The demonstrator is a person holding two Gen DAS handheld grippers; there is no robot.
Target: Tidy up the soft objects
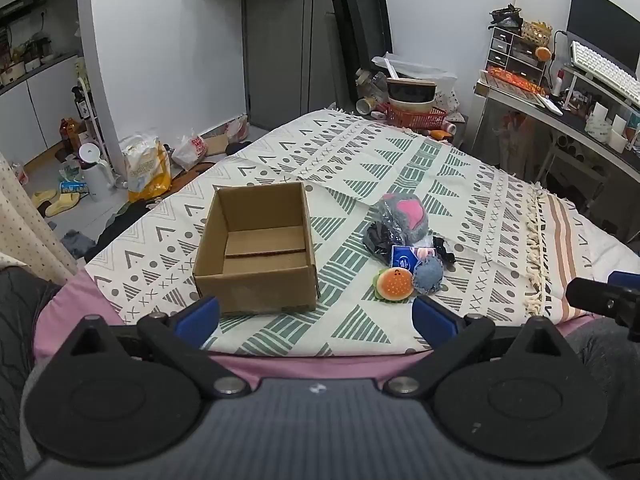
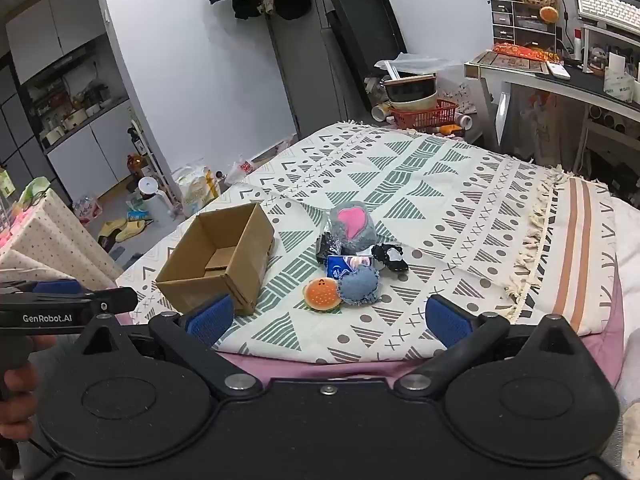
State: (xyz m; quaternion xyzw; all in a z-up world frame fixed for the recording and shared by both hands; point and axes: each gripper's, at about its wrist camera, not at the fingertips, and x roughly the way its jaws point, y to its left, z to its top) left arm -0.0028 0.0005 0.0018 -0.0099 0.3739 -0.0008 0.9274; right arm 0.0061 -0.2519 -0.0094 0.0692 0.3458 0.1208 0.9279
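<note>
Left gripper (image 1: 316,316) is hovering at the near edge of the bed, fingers spread wide apart and gripping nothing; right gripper (image 2: 326,320) is hovering likewise, released and empty, beside the left one. A hand (image 2: 16,396) is showing at the left gripper's handle. Patterned blanket (image 1: 400,160) is covering the bed, with a pink sheet (image 1: 312,364) showing under its near edge. Cardboard box (image 1: 256,248) is sitting open-topped on the blanket, nothing lying inside it. Soft objects are lying in a cluster to the right of the box, apart from it: burger toy (image 1: 394,285) nearest; blue denim cushion (image 1: 428,276) touching the burger's right side; blue tissue pack (image 1: 404,258) just behind these two; black scrunchie (image 1: 442,250) to the right of the tissue pack; grey plush with a pink heart (image 1: 404,214) wrapped in clear plastic, farthest of the cluster from the near edge. Red basket (image 1: 416,116) holding stacked bowls is standing beyond the bed's far end, behind the box. Desk with keyboard (image 1: 604,68) is standing far right of the box.
</note>
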